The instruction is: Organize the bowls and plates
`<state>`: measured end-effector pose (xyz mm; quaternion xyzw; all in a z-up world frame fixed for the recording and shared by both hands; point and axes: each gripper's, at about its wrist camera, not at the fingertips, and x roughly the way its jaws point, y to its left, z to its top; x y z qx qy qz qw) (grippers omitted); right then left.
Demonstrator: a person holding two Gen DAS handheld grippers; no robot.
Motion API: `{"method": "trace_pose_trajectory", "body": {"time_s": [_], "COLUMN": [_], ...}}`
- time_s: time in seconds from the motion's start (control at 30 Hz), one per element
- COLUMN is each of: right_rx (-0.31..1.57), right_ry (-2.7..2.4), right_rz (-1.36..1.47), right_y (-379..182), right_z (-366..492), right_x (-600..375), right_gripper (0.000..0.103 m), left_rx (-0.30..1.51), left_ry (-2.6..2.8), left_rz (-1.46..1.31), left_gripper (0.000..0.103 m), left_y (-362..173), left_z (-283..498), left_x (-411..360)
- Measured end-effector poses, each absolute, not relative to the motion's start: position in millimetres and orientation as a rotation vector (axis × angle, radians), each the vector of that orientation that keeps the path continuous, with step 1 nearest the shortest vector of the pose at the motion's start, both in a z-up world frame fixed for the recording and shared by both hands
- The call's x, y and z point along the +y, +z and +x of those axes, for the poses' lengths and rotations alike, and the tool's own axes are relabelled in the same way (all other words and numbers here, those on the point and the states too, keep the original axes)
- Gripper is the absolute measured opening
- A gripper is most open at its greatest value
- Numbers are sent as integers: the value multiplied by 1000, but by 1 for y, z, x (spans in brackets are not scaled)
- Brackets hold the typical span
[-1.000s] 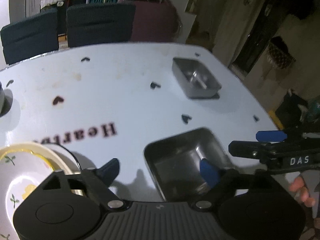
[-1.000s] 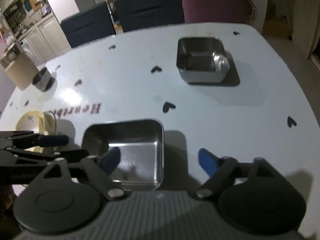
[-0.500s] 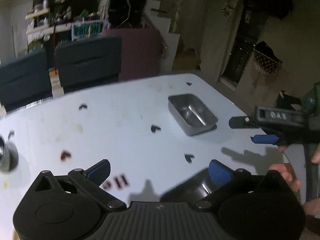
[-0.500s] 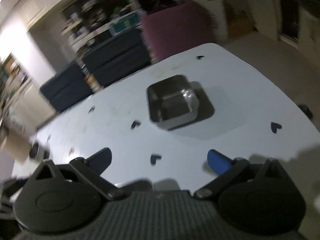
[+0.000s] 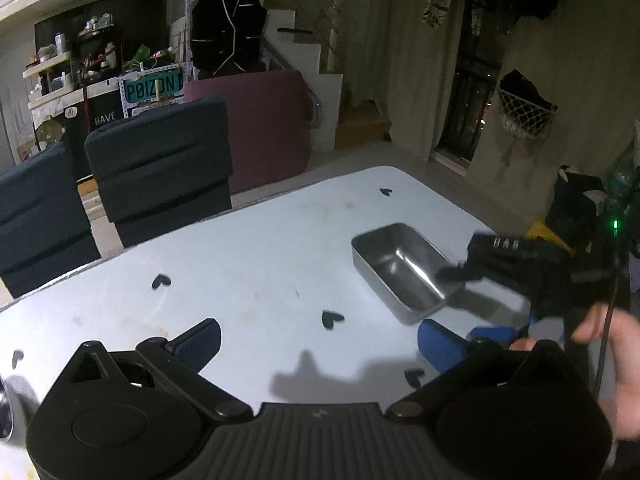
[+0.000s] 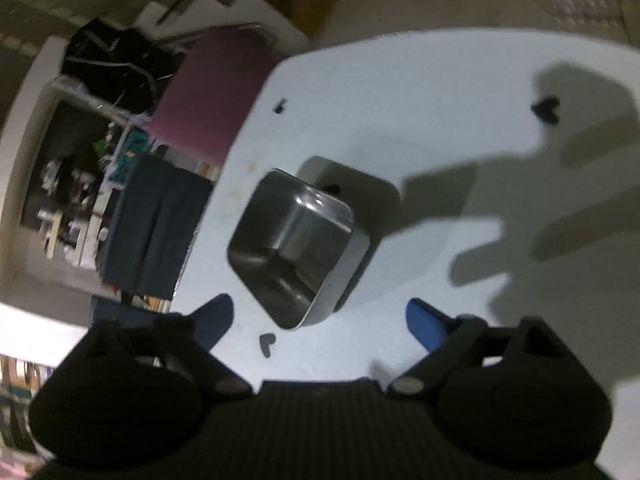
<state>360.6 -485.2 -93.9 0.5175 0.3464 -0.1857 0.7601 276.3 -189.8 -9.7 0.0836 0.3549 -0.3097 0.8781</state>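
We judged the step a reach for the steel bowl [image 6: 290, 248], near the surface's [image 5: 248, 264] far edge. To do it well, our right tongs [image 6: 320, 316], closing with nothing between them, should straddle 1 wall squarely. Left tongs [image 5: 320, 340] gaped empty beside the bowl. It looked rectangular, shiny, empty, round-cornered.

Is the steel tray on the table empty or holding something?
Empty: the steel tray sits upright on the table, and both views show only its bare metal bottom.
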Motion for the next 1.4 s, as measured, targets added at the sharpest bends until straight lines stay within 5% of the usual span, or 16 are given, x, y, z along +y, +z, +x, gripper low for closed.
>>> {"method": "trace_pose_trajectory", "body": {"time_s": [0.5,0.57,0.63,0.87,1.4], "right_rx": [819,817,827,890,931], "right_ry": [-393,-381,-374,-289,-172], "right_rz": [996,960,909,671,519], "right_y": [-106,-100,-95,-90,-91], "right_z": [375,373,373,381,391], "right_x": [-483,-485,-486,-484,-478], "right_gripper": [38,21,15,8,2], "left_rx": [733,730,735,787,979], "left_ry": [-670,-681,-690,-710,-658], "left_rz": [151,143,133,90,35], "left_gripper": [103,103,103,90,30], "left_y": [-31,-34,-38,-53,-90], "left_z": [322,322,323,328,340], "left_x": [-235,-239,-241,-245,-239]}}
